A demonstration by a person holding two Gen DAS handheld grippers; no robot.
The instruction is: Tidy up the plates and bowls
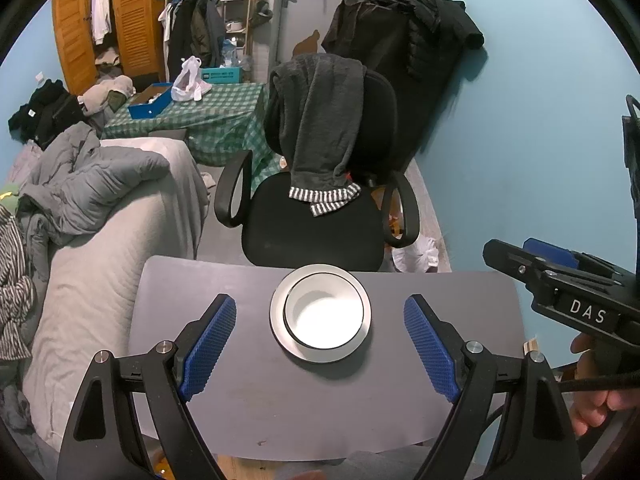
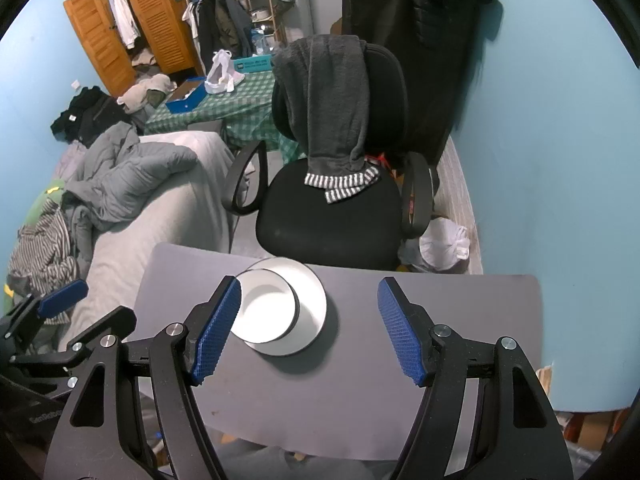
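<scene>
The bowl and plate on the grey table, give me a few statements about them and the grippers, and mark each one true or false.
1. The bowl sits on the plate. True.
2. The left gripper holds the bowl. False: its fingers stand open, apart from it.
3. The right gripper is open and empty. True.
4. A second bowl stands beside the plate on the table. False: only this one stack is there.
5. An office chair stands behind the table. True.

A lived-in home bedroom: a grey-quilted bed (image 1: 100, 216) at left, an open louvred wooden wardrobe (image 1: 100, 20) far left, hanging coats (image 1: 200, 24) beyond.
</scene>
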